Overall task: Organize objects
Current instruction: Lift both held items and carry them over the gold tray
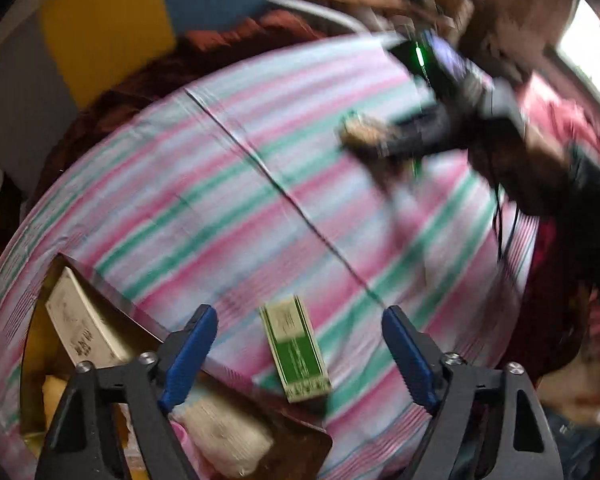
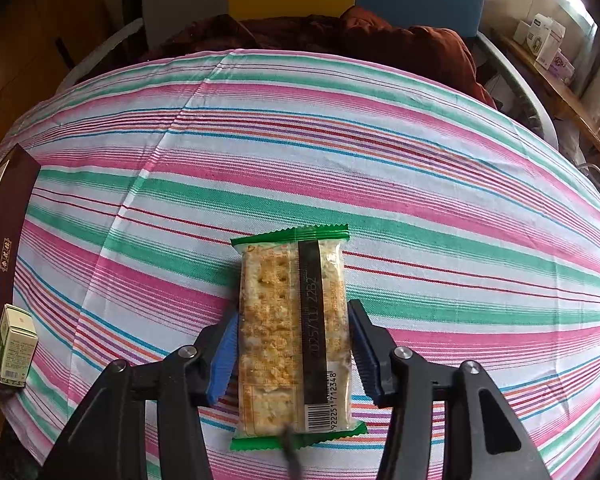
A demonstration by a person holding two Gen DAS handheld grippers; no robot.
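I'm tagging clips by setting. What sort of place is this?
Most likely a lived-in home room. A striped tablecloth covers the table, rust-coloured fabric is heaped behind it, and a wooden side shelf by the window holds small boxes.

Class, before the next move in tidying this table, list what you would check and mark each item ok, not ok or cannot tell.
1. Left tongs empty and open: ok.
2. Green box lying free on the cloth, outside the tray: ok.
3. Snack bar centred between the right tongs: ok.
4. Right tongs pressing on the bar: cannot tell.
5. Room left in the tray: cannot tell.
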